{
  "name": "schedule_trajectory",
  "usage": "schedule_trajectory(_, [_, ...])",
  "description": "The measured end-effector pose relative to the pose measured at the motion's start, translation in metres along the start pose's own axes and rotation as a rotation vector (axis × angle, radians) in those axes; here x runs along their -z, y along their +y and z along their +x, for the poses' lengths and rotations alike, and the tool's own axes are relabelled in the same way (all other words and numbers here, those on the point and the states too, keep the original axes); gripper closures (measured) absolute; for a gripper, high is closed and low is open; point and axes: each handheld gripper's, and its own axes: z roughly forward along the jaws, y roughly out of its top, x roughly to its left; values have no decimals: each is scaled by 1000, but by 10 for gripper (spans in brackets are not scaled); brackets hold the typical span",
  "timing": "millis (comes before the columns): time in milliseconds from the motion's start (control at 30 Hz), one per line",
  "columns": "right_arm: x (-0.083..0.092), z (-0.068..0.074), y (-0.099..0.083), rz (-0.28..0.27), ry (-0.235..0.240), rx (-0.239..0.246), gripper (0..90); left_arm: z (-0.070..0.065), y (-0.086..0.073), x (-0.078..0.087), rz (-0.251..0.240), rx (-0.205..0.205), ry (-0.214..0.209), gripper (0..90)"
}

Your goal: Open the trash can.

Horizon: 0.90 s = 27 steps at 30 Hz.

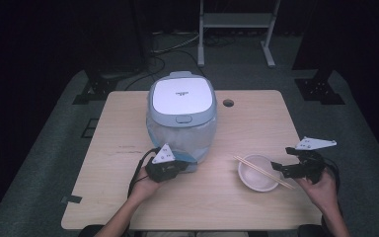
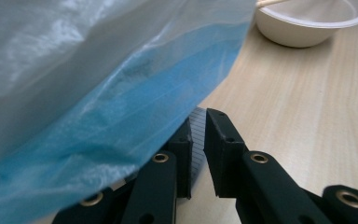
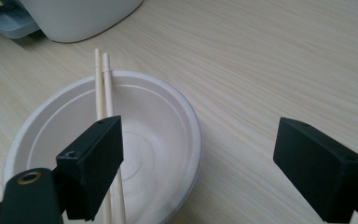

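Pinching the lower edge of a thin plastic bag (image 2: 121, 93), the left claw (image 2: 198, 140) has nearly clenched on the soft, slippery film draped around the rice cooker (image 1: 181, 96) mid-desk (image 1: 256, 123); a hem grip looks safest. The right claw (image 3: 198, 163) hangs released over a light bowl (image 3: 168, 121) bearing chopsticks (image 3: 103, 84)

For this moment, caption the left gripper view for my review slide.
Left gripper fingers nearly shut on the blue edge of the plastic bag, white bowl beyond on the table.
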Motion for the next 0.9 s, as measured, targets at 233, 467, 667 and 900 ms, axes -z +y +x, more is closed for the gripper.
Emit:
schedule_trajectory(233, [0, 1, -1, 0, 2, 3, 145, -1, -3, -12, 8, -18, 54, 857])
schedule_trajectory(467, [-1, 2, -1, 7, 10, 13, 145, -5, -4, -22, -16, -38, 113, 868])
schedule_trajectory(667, [-3, 5, -1, 14, 20, 23, 145, -6, -8, -25, -32, -34, 145, 900])
schedule_trajectory(900, [-5, 8, 1, 22, 28, 33, 145, -6, -9, -26, -21, -32, 144, 900])
